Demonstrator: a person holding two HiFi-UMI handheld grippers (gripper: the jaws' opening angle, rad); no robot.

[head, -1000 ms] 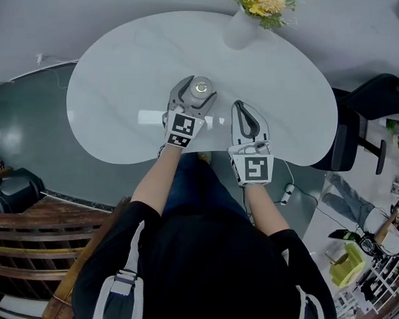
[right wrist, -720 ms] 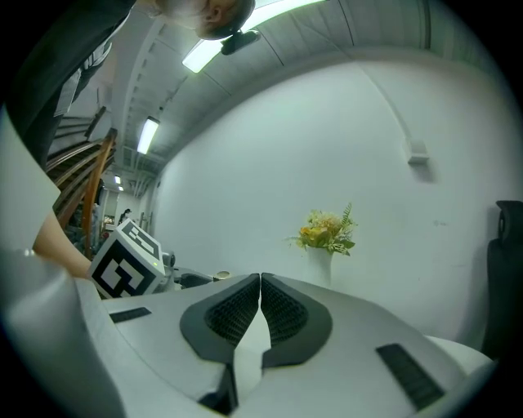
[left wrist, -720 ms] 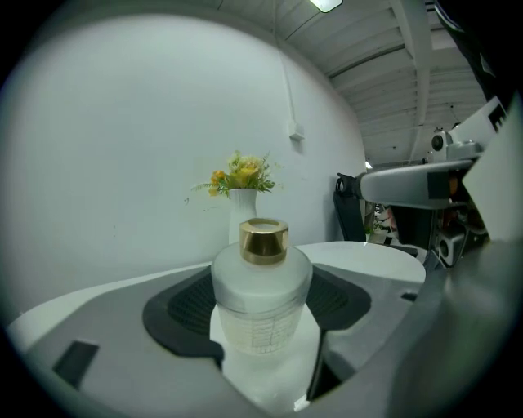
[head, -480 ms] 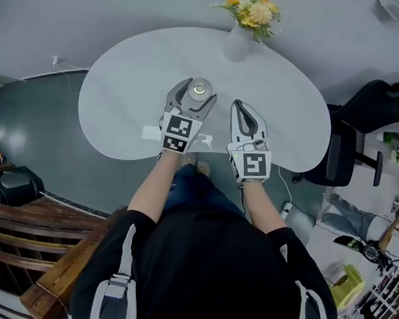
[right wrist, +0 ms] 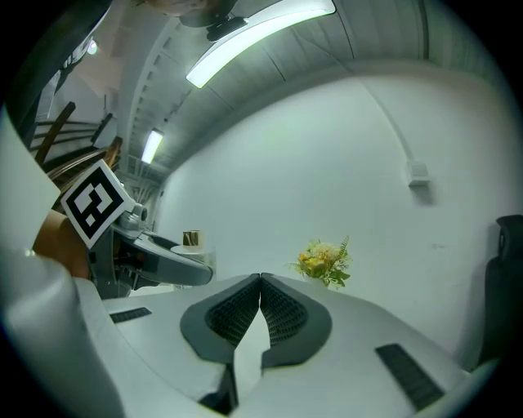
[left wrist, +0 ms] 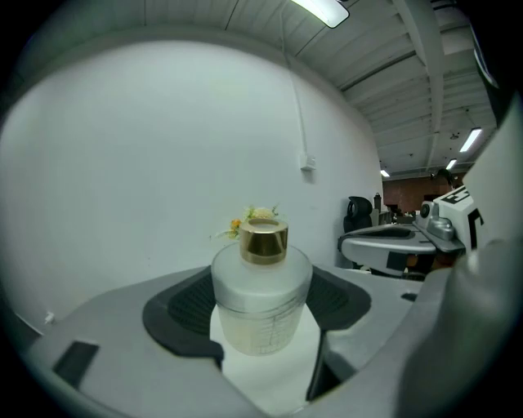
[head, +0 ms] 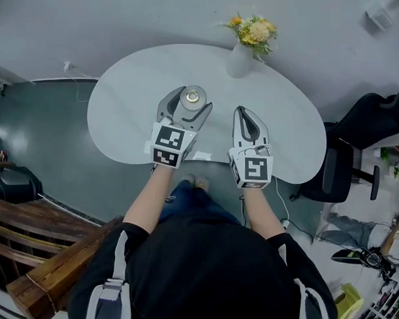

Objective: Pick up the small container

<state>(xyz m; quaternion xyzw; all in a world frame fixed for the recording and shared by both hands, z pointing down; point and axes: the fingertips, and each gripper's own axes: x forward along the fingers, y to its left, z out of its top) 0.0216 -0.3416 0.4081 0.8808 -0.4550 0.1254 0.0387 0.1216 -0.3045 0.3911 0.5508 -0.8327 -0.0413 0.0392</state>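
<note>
Head view looks down at a white counter with a curvy edge. The left tool is over the middle of the counter. It is clamped on the small container.

Left gripper view shows this up close. The small container is a frosty white jar with a shiny gold cap. It stands up straight between the two dark pads. One pad presses on each side of the jar. The white counter shows under it. I cannot tell if the jar sits on the counter or hangs just above it.

The right tool is near the left one, on the person's right side. In the right gripper view, the right tool has its jaws squeezed together with nothing between them. The gold cap shows far off to the left there.

A white vase with yellow flowers stands at the far edge of the counter, well apart from both tools. A black chair is beside the counter on the right. A brown wooden bench is on the floor at the lower left.
</note>
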